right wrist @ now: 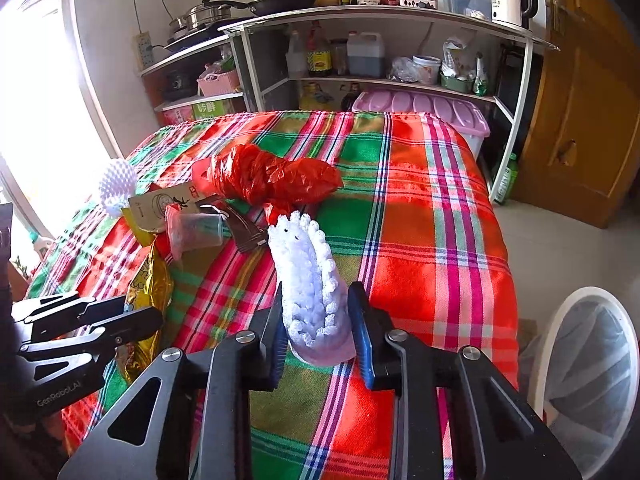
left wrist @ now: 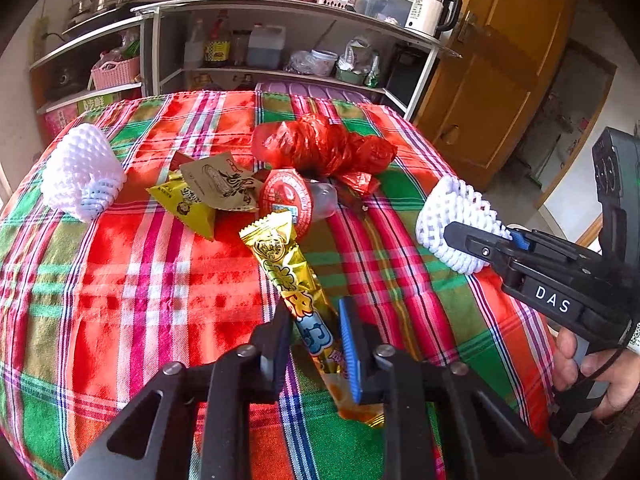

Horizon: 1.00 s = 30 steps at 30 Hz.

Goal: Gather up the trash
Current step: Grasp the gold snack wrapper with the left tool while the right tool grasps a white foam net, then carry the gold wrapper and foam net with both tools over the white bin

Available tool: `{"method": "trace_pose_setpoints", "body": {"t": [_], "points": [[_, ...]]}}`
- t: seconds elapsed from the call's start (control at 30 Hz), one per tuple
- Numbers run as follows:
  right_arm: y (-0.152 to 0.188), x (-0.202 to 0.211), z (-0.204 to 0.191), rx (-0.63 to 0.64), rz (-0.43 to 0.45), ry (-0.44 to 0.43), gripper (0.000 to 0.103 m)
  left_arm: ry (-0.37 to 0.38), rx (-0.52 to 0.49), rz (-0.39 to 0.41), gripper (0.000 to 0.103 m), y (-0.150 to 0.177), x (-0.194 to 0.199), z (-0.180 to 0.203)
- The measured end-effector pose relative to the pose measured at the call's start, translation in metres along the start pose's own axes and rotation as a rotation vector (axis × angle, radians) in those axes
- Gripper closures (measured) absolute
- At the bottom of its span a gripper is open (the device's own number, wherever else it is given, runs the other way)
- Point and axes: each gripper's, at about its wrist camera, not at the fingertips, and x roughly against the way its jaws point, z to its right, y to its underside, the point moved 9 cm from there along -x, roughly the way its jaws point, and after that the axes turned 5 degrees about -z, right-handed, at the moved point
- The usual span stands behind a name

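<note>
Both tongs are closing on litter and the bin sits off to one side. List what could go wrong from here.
1. The left tongs pinch the long gold snack wrapper near one end; its far end lies against the red-lidded cup and may drag it.
2. The right tongs squeeze the soft white foam net, which could slip.
3. The lined bin stands beyond the table edge; a drop could land on the floor.

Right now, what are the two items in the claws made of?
Left claw: snack wrapper, likely metallised plastic film, glossy gold, crinkled, crimped end seal. Right claw: fruit net sleeve, probably expanded foam, matte white, open mesh, squashed.
</note>
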Motion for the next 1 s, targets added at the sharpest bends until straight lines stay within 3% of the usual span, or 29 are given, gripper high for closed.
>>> {"method": "trace_pose_setpoints", "body": {"t": [0.17,1.0], "points": [[0.004,0.006,-0.002,-0.008,0.006,-0.008,0.075,0.011,-0.019,0.019,0.091,-0.001,0.006,0.005],[0.018,0.067,0.013,-0.094,0.113,-0.036,0.076,0.101,-0.073,0.099,0.093,-0.016,0.040,0.046]]}}
